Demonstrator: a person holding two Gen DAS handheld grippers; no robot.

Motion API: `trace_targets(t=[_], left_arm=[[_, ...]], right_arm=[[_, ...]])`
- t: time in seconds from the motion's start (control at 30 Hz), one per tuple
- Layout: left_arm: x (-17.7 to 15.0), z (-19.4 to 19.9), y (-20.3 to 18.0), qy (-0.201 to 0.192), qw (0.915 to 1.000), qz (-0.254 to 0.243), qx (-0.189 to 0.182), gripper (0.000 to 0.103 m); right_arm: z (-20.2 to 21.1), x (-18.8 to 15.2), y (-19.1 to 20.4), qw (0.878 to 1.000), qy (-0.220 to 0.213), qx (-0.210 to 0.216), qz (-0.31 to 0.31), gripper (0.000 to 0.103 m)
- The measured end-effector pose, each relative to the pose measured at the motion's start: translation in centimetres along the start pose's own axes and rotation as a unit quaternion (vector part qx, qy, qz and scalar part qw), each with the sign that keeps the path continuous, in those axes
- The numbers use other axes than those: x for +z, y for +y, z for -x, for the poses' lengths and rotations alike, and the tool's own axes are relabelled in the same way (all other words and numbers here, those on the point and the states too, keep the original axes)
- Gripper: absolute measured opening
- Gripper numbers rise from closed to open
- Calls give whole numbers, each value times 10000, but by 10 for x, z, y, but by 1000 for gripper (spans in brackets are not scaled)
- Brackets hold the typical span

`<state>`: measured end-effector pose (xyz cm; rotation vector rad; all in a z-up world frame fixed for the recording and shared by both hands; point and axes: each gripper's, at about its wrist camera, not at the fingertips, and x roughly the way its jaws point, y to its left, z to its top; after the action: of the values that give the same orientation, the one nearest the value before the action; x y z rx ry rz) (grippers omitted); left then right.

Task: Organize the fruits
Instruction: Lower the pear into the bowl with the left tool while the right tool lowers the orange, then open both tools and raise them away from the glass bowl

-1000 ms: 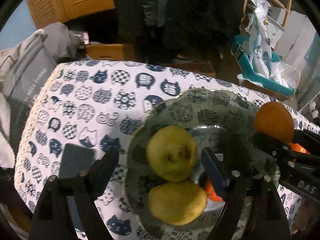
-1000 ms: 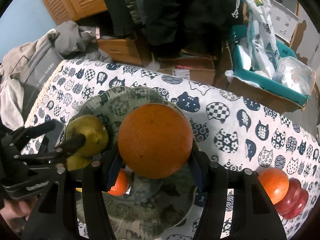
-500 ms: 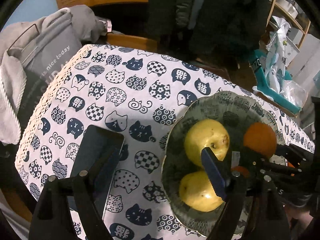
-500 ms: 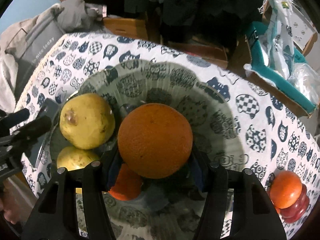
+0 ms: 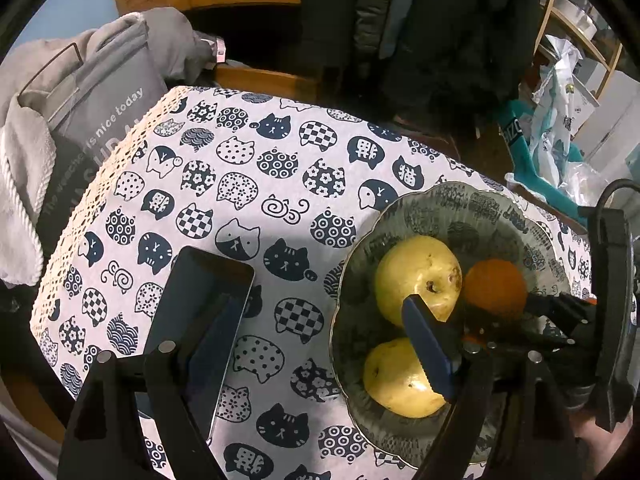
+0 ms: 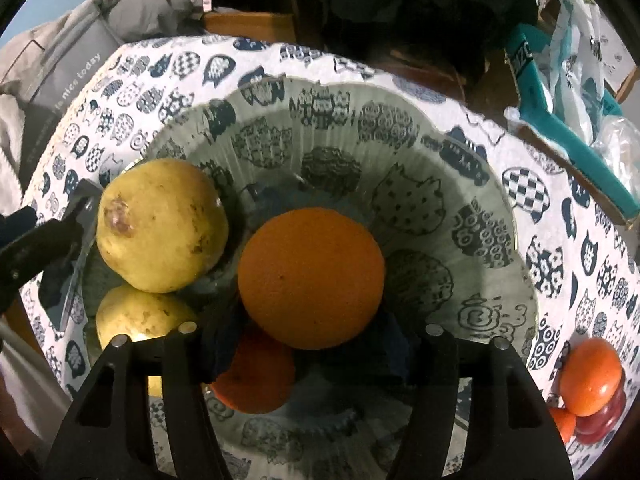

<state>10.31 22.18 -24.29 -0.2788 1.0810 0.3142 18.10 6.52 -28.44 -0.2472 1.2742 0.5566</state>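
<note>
Releasing orange [image 6: 311, 278] into bowl [image 6: 460, 184]; right gripper [image 6: 308, 344] jaws just opening, left gripper [image 5: 320, 332] open, empty. Next: lift clear.

The bowl [image 6: 460, 184] is crowded at 9 o'clock by two pears [image 6: 160, 228] and at 6 by the oranges [image 6: 310, 276]; its wall from 12 to 3 o'clock lies bare. On the bench [image 5: 240, 184], a phone [image 5: 200, 304] blocks the cloth at the bowl's 9 o'clock; beyond it the cloth is open.
</note>
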Motion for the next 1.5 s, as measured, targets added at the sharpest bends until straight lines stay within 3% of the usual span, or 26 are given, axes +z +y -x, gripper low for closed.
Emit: trace_targets(t=[0.07, 0.33, 0.73, 1.0, 1.5], left_arm=[[1, 1, 0, -7, 10000, 2, -16, 86], [2, 22, -3, -186, 9998, 0, -57, 86], [5, 79, -16, -682, 9972, -89, -294, 85], [2, 120, -25, -1046, 9934, -119, -461, 86], [-15, 186, -56, -1637, 9835, -479, -601, 88]], right_arm=[[4, 3, 1, 10000, -83, 7, -2, 73], [41, 10, -7, 9983, -547, 27, -174, 73], [125, 7, -12, 9894, -1425, -265, -80, 73], [182, -7, -7, 9800, -1923, -496, 115, 73], [257, -53, -25, 9672, -2460, -625, 1, 73]])
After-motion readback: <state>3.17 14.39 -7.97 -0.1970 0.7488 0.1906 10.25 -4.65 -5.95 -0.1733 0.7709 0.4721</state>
